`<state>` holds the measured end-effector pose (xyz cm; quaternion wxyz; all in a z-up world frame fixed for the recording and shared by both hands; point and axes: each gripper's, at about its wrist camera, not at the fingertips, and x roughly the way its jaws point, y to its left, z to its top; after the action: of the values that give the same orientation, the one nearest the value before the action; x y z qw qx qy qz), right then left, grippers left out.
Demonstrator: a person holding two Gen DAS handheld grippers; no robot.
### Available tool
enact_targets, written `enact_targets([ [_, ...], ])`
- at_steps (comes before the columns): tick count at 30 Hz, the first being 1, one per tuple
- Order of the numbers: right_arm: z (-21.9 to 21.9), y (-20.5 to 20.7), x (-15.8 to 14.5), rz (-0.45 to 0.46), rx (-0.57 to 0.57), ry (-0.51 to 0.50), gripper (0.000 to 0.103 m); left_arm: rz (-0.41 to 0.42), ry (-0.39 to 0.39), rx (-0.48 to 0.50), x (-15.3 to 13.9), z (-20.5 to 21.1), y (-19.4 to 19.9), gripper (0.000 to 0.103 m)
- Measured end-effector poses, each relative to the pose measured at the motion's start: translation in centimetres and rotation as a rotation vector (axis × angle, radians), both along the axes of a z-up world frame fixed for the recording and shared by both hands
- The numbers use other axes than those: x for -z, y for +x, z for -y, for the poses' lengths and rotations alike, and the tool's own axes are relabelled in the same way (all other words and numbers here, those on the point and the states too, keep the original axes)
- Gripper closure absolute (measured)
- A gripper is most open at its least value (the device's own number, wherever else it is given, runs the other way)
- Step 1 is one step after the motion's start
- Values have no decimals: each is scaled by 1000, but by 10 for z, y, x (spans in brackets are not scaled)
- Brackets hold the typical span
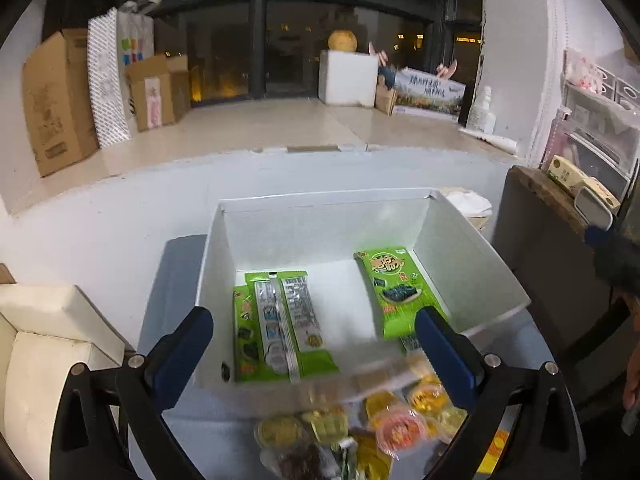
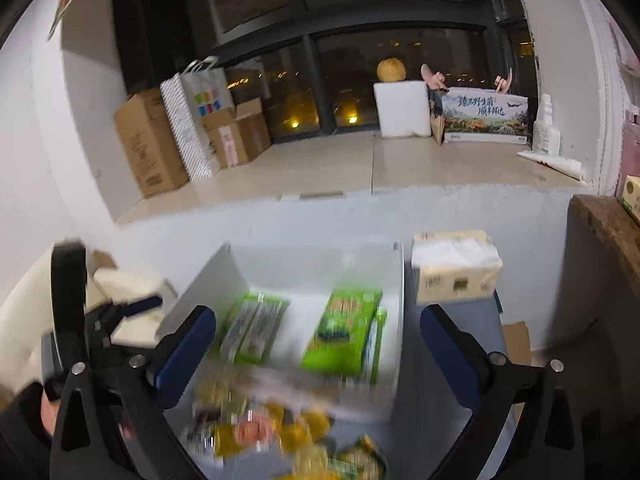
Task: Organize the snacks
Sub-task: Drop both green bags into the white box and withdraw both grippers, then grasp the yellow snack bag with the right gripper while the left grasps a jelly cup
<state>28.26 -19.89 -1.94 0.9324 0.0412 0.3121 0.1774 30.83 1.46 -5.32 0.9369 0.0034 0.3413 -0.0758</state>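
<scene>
From the left wrist camera, the left claw was spread wide and held nothing, its two blue-padded fingers poised over the near edge of a white box. The box stood on a pale blue-grey table. Inside it, two green seaweed snack packs lay stacked at the left, the upper one back side up, and another green seaweed pack leaned against the right wall. Just in front of the box, a blurred pile of small yellow, pink and green wrapped snacks sat on the table.

From the right wrist camera, the right claw was likewise wide open and empty, hovering above the same box and the loose snack pile, both smeared by motion. The left claw showed at the left edge. A pack of tissues stood just beside the box's right wall.
</scene>
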Motion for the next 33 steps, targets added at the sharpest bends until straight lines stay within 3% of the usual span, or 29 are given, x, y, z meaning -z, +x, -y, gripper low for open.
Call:
enact_targets([
  [5,12,-58,19,-4,-28,10,0,-11,-41,19,5,3,-64,0],
  [9,14,-103,55,-69,-64,3,0,-16,-18,21,20,10,-120,0],
  [13,16,-131,96,-147,-70,-25,0,-59,-85,5,38,11,-168,0],
  [16,14,-142,115,-163,-49,-83,0,-60,-73,-4,45,16,-193,0],
  [31,-8,-94,159,-197,-43,-282,0,-94,-64,1,56,19,-211,0],
  [33,-12,-89,164,-203,-57,-295,10,-100,-56,2,59,20,-210,0],
])
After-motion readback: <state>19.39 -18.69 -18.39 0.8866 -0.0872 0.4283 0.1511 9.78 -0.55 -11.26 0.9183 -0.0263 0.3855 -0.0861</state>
